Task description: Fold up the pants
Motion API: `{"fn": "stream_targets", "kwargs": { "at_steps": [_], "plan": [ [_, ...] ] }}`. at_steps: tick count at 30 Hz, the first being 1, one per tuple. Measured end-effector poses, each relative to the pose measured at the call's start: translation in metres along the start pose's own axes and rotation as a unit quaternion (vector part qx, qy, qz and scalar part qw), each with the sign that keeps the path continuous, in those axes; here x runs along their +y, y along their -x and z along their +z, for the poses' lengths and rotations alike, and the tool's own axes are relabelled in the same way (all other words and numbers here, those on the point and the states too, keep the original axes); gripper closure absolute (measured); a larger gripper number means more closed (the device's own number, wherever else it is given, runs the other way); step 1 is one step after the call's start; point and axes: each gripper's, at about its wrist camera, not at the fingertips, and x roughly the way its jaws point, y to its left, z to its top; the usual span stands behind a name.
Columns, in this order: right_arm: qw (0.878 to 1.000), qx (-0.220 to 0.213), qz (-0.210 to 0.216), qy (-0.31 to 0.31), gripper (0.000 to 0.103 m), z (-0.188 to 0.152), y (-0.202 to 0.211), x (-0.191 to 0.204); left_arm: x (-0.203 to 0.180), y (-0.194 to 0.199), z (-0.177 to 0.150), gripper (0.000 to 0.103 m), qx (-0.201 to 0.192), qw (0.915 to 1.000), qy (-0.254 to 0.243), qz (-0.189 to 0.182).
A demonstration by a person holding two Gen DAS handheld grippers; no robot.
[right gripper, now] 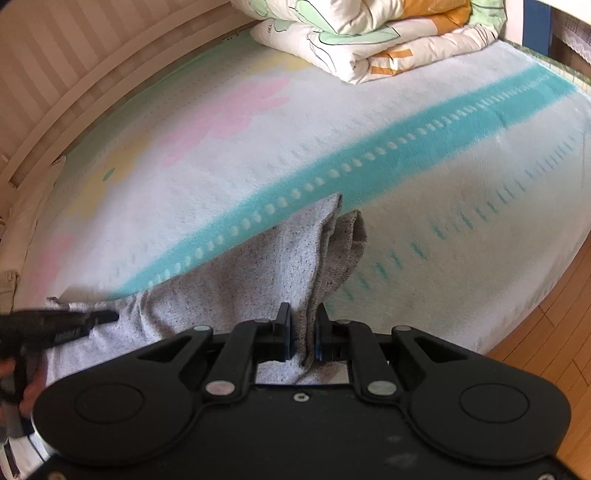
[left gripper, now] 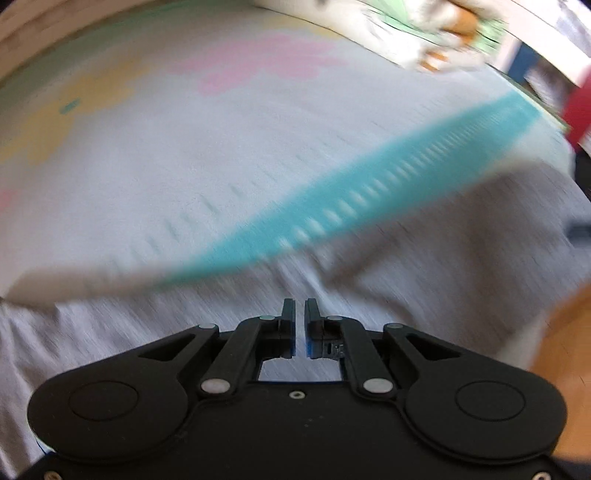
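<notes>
Grey pants (right gripper: 236, 280) lie on a bed blanket (right gripper: 258, 147) that is white with a teal stripe. My right gripper (right gripper: 303, 317) is shut on a bunched fold of the pants, with a leg end (right gripper: 347, 236) standing up ahead of it. My left gripper (left gripper: 300, 314) hovers just over the pants (left gripper: 184, 332); its jaws stand almost shut with a thin gap and nothing visible between them. The left wrist view is blurred by motion. The left gripper also shows at the left edge of the right wrist view (right gripper: 74, 321).
A folded floral quilt (right gripper: 369, 33) lies at the far end of the bed. A striped headboard or wall (right gripper: 74, 66) runs along the left. Wooden floor (right gripper: 554, 317) lies to the right of the bed edge.
</notes>
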Motion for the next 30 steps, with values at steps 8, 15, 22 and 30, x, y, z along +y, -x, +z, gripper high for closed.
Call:
{"fn": "stream_targets", "kwargs": {
  "at_steps": [8,15,22,30],
  "plan": [
    [0.999,-0.019,-0.007,0.041,0.09,0.007,0.037,0.057,-0.008,-0.021,-0.025,0.089,0.028,0.9993,-0.025,-0.005],
    [0.992,-0.038,0.014,0.116,0.09,0.011,0.069,0.152,0.057,0.037,-0.036,0.089,-0.022,0.9988,0.027,0.035],
    [0.976,-0.026,0.068,0.207,0.09,-0.012,0.057,0.269,0.146,0.084,-0.063,0.089,-0.051,0.9887,0.102,0.098],
    [0.951,0.043,0.122,0.282,0.09,-0.076,-0.028,0.385,0.232,0.12,-0.105,0.089,-0.054,0.966,0.193,0.163]
  ]
}}
